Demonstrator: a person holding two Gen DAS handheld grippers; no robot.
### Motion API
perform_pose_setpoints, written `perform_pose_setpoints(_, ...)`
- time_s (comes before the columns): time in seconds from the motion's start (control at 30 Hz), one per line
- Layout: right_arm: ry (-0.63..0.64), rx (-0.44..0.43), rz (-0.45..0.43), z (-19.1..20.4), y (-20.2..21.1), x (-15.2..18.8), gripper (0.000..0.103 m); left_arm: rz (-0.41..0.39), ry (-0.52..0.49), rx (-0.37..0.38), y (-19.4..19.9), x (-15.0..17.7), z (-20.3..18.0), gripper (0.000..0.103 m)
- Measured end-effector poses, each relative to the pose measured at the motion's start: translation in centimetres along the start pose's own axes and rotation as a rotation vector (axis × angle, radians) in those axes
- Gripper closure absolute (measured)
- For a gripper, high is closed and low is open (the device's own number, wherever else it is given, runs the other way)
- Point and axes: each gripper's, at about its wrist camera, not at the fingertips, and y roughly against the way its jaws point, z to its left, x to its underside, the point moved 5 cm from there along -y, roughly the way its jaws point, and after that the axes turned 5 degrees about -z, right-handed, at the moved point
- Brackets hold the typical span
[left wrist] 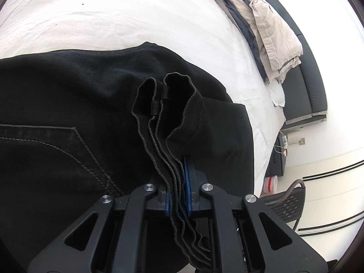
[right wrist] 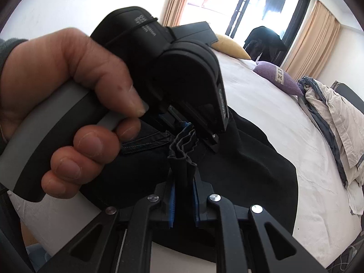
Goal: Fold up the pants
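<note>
Now we hold the black pants (left wrist: 68, 104), spread on the bed (left wrist: 113, 16), with both grippers: left gripper (left wrist: 178, 195) and right gripper (right wrist: 183, 195) each clenched on bunched hem layers, mid-fold; next, lay them down evenly.

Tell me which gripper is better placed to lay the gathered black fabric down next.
Probably left: the left gripper clamps several layers of the black denim pants over the white bedsheet; the right gripper pinches only a small bunch.

pants (left wrist: 68, 95) on bed (left wrist: 102, 18), bedding (left wrist: 268, 27) beyond
</note>
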Motion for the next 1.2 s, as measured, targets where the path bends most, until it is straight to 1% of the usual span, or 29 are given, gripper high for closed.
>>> perform_pose_setpoints(0.07,0.016,-0.015,0.011,0.9,-0.4,0.0,0.089,-0.002,0.002,-0.013,0.5,0.3,0.7,0.095)
perform_pose_setpoints(0.2,0.03,-0.04,0.03,2.0,-1.1,0.1,0.089,0.0,0.007,-0.031,0.3,0.9,1.6,0.095)
perform_pose_setpoints(0.47,0.031,-0.057,0.069,3.3,-2.0,0.3,0.088,-0.003,-0.051,-0.084,-0.6,1.1,1.2,0.094)
perform_pose_setpoints(0.53,0.021,-0.072,0.09,3.2,-2.7,0.6,0.086,0.001,-0.054,-0.094,-0.3,1.2,1.3,0.093)
perform_pose_setpoints(0.6,-0.017,-0.093,0.098,3.0,-2.7,0.8,0.086,-0.001,-0.068,-0.121,0.4,1.2,1.2,0.089)
perform_pose_setpoints(0.67,-0.027,-0.104,0.098,2.9,-2.6,0.7,0.085,-0.012,-0.09,-0.16,1.7,1.2,1.2,0.089)
perform_pose_setpoints(0.7,-0.029,-0.11,0.103,2.7,-2.7,0.7,0.084,-0.027,-0.101,-0.195,2.4,1.0,1.3,0.089)
perform_pose_setpoints(0.77,-0.065,-0.146,0.122,1.8,-2.7,0.4,0.074,-0.062,-0.111,-0.266,4.2,0.4,1.6,0.089)
perform_pose_setpoints(0.8,-0.097,-0.183,0.127,1.3,-2.2,0.4,0.057,-0.079,-0.104,-0.301,5.1,0.0,2.0,0.089)
perform_pose_setpoints(0.83,-0.141,-0.238,0.127,0.6,-1.5,0.3,0.049,-0.102,-0.099,-0.337,5.9,-0.5,2.2,0.089)
perform_pose_setpoints(0.87,-0.196,-0.308,0.116,-0.4,-0.6,0.2,0.048,-0.127,-0.101,-0.351,6.7,-0.8,2.0,0.089)
perform_pose_setpoints(0.9,-0.252,-0.375,0.093,-1.6,0.4,0.0,0.048,-0.144,-0.107,-0.335,7.2,-1.0,1.6,0.089)
perform_pose_setpoints(0.93,-0.311,-0.421,0.068,-3.5,1.3,-0.2,0.048,-0.16,-0.119,-0.296,7.3,-1.1,0.6,0.089)
perform_pose_setpoints(0.97,-0.373,-0.447,0.049,-5.7,1.7,-0.2,0.048,-0.172,-0.138,-0.25,7.2,-1.1,-0.7,0.089)
perform_pose_setpoints(1.03,-0.537,-0.5,0.016,-11.7,1.5,0.3,0.048,-0.176,-0.187,-0.164,6.0,-1.0,-3.2,0.089)
perform_pose_setpoints(1.1,-0.715,-0.512,-0.027,-17.8,0.7,1.3,0.048,-0.157,-0.22,-0.126,3.7,-0.7,-5.1,0.089)
perform_pose_setpoints(1.13,-0.806,-0.547,-0.042,-20.3,0.2,2.0,0.048,-0.137,-0.233,-0.12,2.3,-0.4,-5.6,0.089)
perform_pose_setpoints(1.2,-0.966,-0.624,-0.036,-24.5,-2.0,3.2,0.048,-0.074,-0.255,-0.113,-0.6,1.1,-6.5,0.089)
